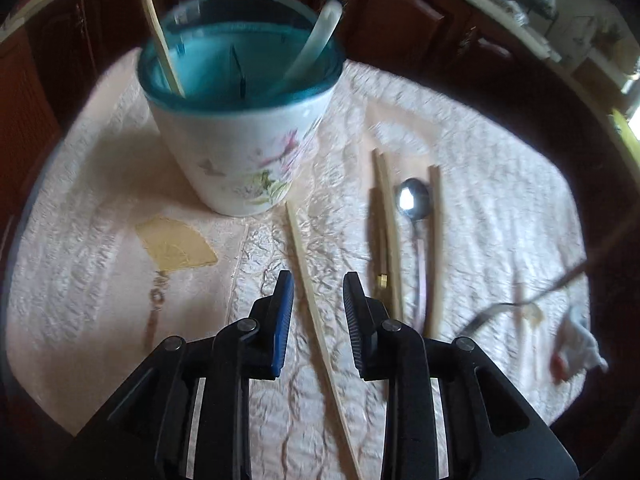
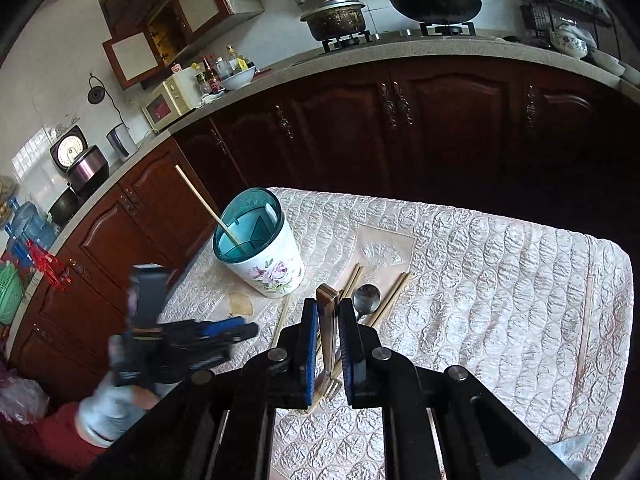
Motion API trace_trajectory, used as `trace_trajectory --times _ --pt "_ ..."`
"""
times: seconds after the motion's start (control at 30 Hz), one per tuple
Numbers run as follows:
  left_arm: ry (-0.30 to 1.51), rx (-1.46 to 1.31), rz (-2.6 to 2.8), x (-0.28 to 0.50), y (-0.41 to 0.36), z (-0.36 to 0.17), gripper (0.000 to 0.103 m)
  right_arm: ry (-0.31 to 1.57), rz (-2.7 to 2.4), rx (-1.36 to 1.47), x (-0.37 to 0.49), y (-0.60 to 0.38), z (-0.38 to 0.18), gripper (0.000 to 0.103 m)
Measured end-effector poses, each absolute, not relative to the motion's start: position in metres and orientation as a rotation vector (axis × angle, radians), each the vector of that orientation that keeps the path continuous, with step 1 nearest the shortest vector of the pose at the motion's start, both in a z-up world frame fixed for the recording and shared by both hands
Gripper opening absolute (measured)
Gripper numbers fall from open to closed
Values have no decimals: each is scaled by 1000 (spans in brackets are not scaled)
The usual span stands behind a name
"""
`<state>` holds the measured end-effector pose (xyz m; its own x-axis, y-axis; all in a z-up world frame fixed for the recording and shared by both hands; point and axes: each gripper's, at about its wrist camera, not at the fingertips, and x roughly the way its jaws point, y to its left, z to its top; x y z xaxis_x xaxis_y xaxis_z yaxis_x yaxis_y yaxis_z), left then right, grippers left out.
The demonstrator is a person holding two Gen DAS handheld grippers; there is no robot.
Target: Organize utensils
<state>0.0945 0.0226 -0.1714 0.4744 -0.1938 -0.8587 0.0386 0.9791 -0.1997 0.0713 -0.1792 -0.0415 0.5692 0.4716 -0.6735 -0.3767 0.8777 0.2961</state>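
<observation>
Left wrist view showed the left gripper (image 1: 318,280) with its jaws apart over the table, a single pale chopstick (image 1: 308,280) lying on the cloth between them and running away from the camera, with neither pad touching it. It was long, thin and light wood in colour, and its far end stopped just short of the cup (image 1: 240,136). That cup stood ahead and a little left of the jaws: white outside with a flower print, teal inside, split into sections. One chopstick (image 1: 158,28) leaned in its left section and a white plastic spoon (image 1: 316,44) in its right.

To the right of the jaws lay more chopsticks (image 1: 386,232) side by side, with a metal spoon (image 1: 414,200) among them, bowl end away from the camera. Farther right a blurred fork (image 1: 496,312) hung above the cloth. The quilted tablecloth (image 1: 100,184) bore a fan pattern to the left of the jaws.

In the right wrist view the right gripper (image 2: 328,308) was clamped on the fork (image 2: 328,320) by its handle, prongs toward the camera, raised above the chopsticks and spoon. The left gripper (image 2: 236,330) showed blurred to its left, low over the table edge, held by a gloved hand (image 2: 104,408). Dark wooden cabinets (image 2: 440,120) stood beyond the table.
</observation>
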Motion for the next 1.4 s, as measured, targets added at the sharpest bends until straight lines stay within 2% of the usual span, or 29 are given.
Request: trace_trajectory --times 0.2,0.23,0.3,0.43,1.07,1.4 --pt "1101 -179 -91 124 13 -204 24 832 495 136 74 -187 -40 10" --pt "1104 -179 -88 127 12 -207 22 833 497 138 74 -187 -40 10" --pt "1097 -167 -102 128 11 -207 6 835 499 140 77 -187 -41 10" --pt "1104 -215 -163 118 24 -195 4 833 505 140 79 -185 -39 10" --pt "779 -271 -263 24 104 -13 4 747 611 88 86 -139 6 9" --pt "548 -249 -165 51 127 67 4 666 670 53 112 -101 56 9"
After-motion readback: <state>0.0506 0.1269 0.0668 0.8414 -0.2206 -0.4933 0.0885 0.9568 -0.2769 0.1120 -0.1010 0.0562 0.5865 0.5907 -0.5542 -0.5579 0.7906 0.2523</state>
